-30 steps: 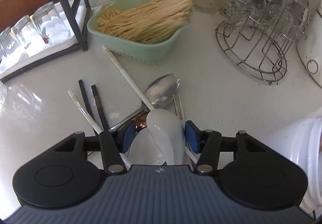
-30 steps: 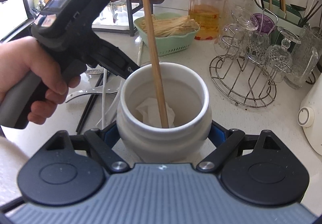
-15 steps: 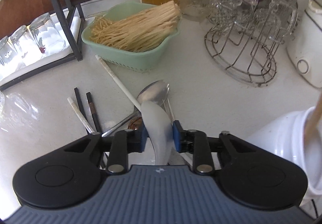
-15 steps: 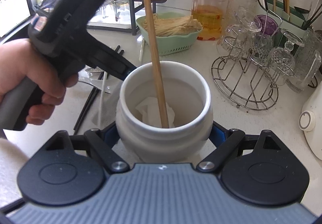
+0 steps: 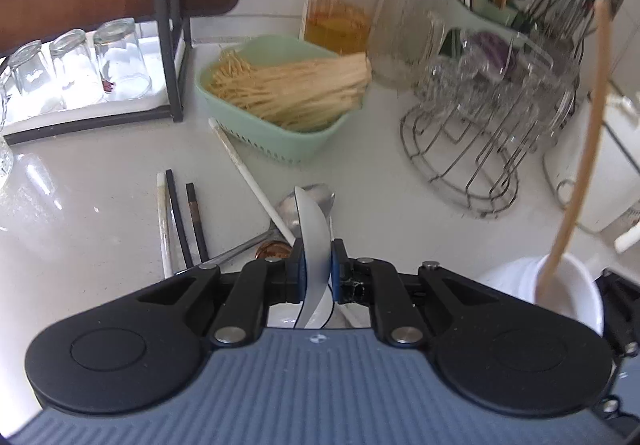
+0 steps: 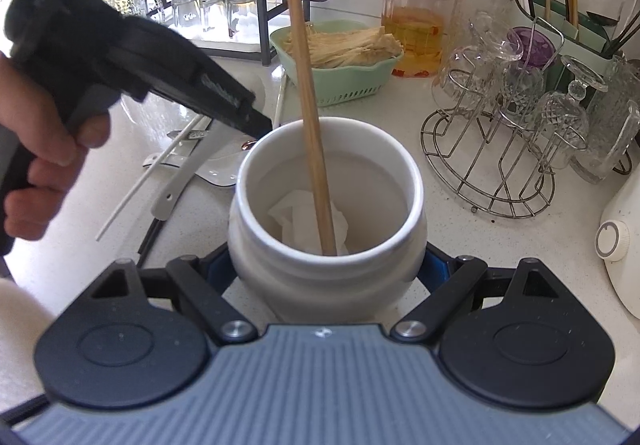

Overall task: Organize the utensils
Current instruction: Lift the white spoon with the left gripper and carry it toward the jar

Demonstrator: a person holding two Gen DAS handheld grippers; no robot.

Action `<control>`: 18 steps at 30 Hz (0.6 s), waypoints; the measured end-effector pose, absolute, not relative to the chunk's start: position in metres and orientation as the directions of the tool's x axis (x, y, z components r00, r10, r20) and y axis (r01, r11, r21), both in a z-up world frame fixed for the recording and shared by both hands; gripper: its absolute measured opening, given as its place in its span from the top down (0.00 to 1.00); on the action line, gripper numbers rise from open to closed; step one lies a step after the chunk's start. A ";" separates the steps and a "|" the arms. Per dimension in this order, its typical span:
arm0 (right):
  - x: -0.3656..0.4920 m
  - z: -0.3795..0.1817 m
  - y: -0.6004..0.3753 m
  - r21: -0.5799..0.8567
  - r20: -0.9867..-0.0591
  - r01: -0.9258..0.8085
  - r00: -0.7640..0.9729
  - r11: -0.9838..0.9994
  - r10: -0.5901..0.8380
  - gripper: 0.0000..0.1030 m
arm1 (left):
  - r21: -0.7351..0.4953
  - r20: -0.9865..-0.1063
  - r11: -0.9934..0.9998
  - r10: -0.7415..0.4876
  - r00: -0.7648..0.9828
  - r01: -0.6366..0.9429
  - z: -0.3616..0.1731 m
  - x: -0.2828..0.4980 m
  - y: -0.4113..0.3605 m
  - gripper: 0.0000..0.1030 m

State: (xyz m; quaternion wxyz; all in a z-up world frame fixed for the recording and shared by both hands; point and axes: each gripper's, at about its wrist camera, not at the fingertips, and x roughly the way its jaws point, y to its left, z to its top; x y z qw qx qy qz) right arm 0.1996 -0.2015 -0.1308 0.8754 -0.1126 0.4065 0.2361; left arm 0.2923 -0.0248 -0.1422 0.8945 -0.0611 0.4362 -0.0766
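Observation:
My left gripper [image 5: 317, 265] is shut on a white ceramic spoon [image 5: 314, 229] turned on its edge and lifted off the counter; its jaws have just been closing on it. Below it lie a metal spoon [image 5: 320, 195], a long white chopstick [image 5: 248, 173] and black chopsticks [image 5: 180, 221]. My right gripper [image 6: 326, 269] is shut on a white ceramic jar [image 6: 412, 173] that stands on the counter. A wooden stick [image 6: 308, 105] leans inside the jar over a crumpled white paper. The jar [image 5: 576, 285] shows at the lower right of the left wrist view. A hand [image 6: 48, 149] holds the left gripper just left of the jar.
A green basket of pale dried strands [image 5: 280, 97] and a red-lidded jar [image 5: 344, 5] stand behind the utensils. A wire rack with glasses [image 6: 492, 165] is to the right, with a white appliance [image 6: 620, 237] beyond. Upturned glasses [image 5: 80, 65] sit on a tray at the left.
The left gripper's jaws closed onto the white spoon, which rolled onto its edge and rose off the counter. The left view swung right, bringing the jar in. The right gripper kept still.

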 end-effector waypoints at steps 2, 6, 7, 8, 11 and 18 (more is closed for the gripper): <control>0.199 -0.131 -0.201 -0.008 -0.764 -0.503 0.560 0.864 0.319 0.11 | -0.192 -0.757 0.978 -0.200 0.622 0.080 -0.136 0.288 -0.021 0.87; 0.198 -0.131 -0.200 -0.013 -0.762 -0.500 0.566 0.866 0.315 0.11 | -0.215 -0.737 0.973 -0.215 0.641 0.079 -0.125 0.278 -0.019 0.87; 0.198 -0.131 -0.200 -0.014 -0.761 -0.498 0.567 0.867 0.314 0.11 | -0.220 -0.733 0.972 -0.217 0.645 0.078 -0.122 0.276 -0.018 0.87; 0.198 -0.131 -0.200 -0.014 -0.760 -0.497 0.570 0.867 0.314 0.11 | -0.225 -0.728 0.971 -0.220 0.649 0.078 -0.119 0.274 -0.018 0.87; 0.197 -0.131 -0.199 -0.016 -0.757 -0.494 0.574 0.870 0.312 0.11 | -0.222 -0.723 0.972 -0.214 0.657 0.072 -0.110 0.267 -0.017 0.87; 0.194 -0.130 -0.199 -0.016 -0.753 -0.488 0.580 0.873 0.311 0.11 | -0.233 -0.711 0.971 -0.203 0.673 0.047 -0.098 0.258 -0.011 0.87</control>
